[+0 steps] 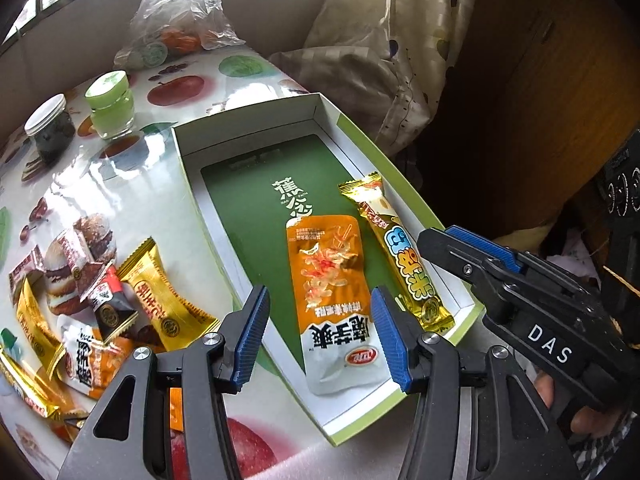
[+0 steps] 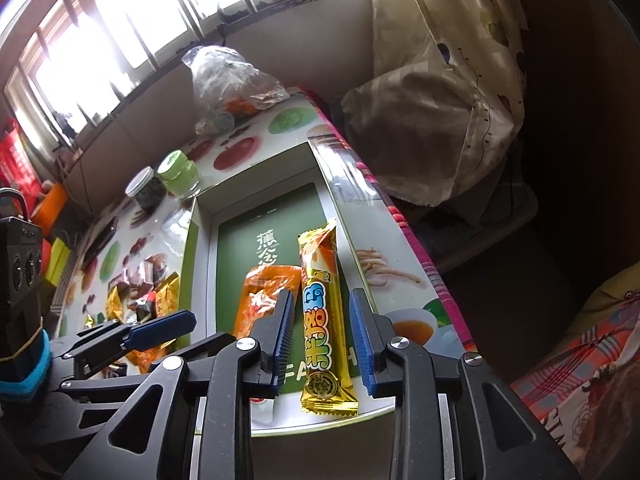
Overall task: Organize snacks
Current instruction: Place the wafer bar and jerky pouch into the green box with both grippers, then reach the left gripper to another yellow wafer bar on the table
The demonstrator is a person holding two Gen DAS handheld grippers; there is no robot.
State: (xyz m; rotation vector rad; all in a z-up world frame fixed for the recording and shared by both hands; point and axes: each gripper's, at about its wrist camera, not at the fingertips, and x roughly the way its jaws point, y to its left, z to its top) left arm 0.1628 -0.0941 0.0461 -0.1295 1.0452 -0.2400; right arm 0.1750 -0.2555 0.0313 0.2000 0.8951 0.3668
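Inside the box [image 2: 202,240], the gold bar [image 2: 326,320] lies free between the right gripper's [image 2: 324,344] parted fingers, left gripper [image 1: 320,336] empty; light, slippery foil, best pinched mid-length.

You have a shallow cardboard box [image 1: 188,148] in front of you, matt white on its walls, with a smooth green printed floor. In it lie a shiny gold foil bar [image 2: 325,320] and a glossy orange plastic pouch [image 1: 332,280]. The table [image 1: 132,200] carries a slick, reflective fruit-print covering. At its left edge sits a heap of crinkled foil wrappers [image 1: 80,300]; toward the far edge, two clear glass-like jars [image 1: 110,106] with plastic lids and a crumpled transparent plastic bag [image 1: 180,8]. Your gripper pads [image 1: 252,336] are ribbed blue plastic on matt black arms with bright metal pins.
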